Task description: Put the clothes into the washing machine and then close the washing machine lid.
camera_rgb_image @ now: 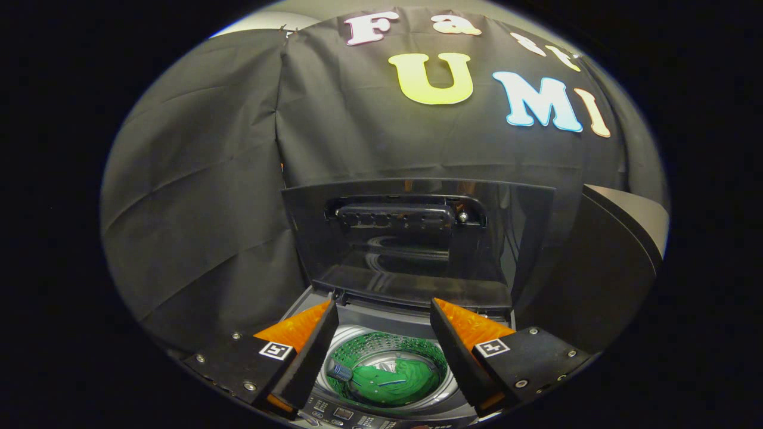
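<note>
A small top-loading washing machine stands just below and ahead of my fingers. Its dark see-through lid stands raised upright behind the drum opening, with a handle recess near its top edge. Inside the drum lies a green garment. My gripper hovers above the drum opening, open, with nothing between its fingers. The lid rises beyond the fingertips.
Black cloth hangs as the booth's wall behind and to the left of the machine. A dark rounded object stands to the right of the lid. The machine's control panel lies at the near edge below my fingers.
</note>
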The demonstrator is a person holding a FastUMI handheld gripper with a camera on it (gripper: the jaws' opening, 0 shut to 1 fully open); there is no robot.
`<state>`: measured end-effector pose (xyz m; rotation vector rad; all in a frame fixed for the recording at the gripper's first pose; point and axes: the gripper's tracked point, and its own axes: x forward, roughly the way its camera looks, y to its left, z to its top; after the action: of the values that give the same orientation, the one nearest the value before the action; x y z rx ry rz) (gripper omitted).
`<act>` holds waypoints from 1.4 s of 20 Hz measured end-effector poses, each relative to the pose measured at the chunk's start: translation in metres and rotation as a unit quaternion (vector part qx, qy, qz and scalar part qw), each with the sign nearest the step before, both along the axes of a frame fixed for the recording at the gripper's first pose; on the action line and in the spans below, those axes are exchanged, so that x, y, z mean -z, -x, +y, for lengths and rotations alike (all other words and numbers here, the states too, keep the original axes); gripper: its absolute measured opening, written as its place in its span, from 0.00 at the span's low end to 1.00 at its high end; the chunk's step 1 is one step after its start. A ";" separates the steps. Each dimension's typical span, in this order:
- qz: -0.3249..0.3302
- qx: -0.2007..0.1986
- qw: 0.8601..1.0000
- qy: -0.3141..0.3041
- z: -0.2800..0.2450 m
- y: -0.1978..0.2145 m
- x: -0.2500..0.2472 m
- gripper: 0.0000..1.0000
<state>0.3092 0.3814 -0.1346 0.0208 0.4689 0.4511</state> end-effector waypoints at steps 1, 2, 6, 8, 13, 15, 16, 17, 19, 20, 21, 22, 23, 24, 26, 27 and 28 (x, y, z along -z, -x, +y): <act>-0.002 0.000 1.000 0.000 0.001 0.001 -0.001 0.95; -0.003 -0.001 1.000 0.001 0.001 0.000 -0.002 0.95; -0.016 0.001 1.000 0.001 0.000 0.001 -0.011 0.95; -0.033 0.001 0.999 -0.002 0.001 0.001 -0.021 0.95; -0.088 0.004 0.996 -0.011 0.001 -0.003 -0.058 0.95; -0.111 0.008 0.994 -0.015 0.003 -0.009 -0.073 0.95; -0.121 0.010 0.992 -0.019 0.004 -0.012 -0.081 0.95; -0.129 0.009 0.991 -0.021 0.006 -0.017 -0.089 0.95; -0.147 0.014 0.989 -0.019 0.007 -0.026 -0.103 0.95; -0.154 0.016 0.988 -0.017 0.009 -0.031 -0.108 0.95; -0.158 0.020 0.987 -0.015 0.010 -0.036 -0.112 0.95; -0.159 0.023 0.987 -0.015 0.012 -0.041 -0.114 0.95; -0.160 0.026 0.987 -0.015 0.013 -0.047 -0.116 0.95; -0.161 0.032 0.986 -0.015 0.014 -0.053 -0.119 0.95; -0.168 0.044 0.985 -0.015 0.014 -0.065 -0.128 0.95; -0.169 0.048 0.984 -0.016 0.015 -0.072 -0.131 0.95; -0.169 0.052 0.984 -0.015 0.017 -0.080 -0.133 0.95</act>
<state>0.3887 0.3981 -0.0014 -0.0023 0.1258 0.3509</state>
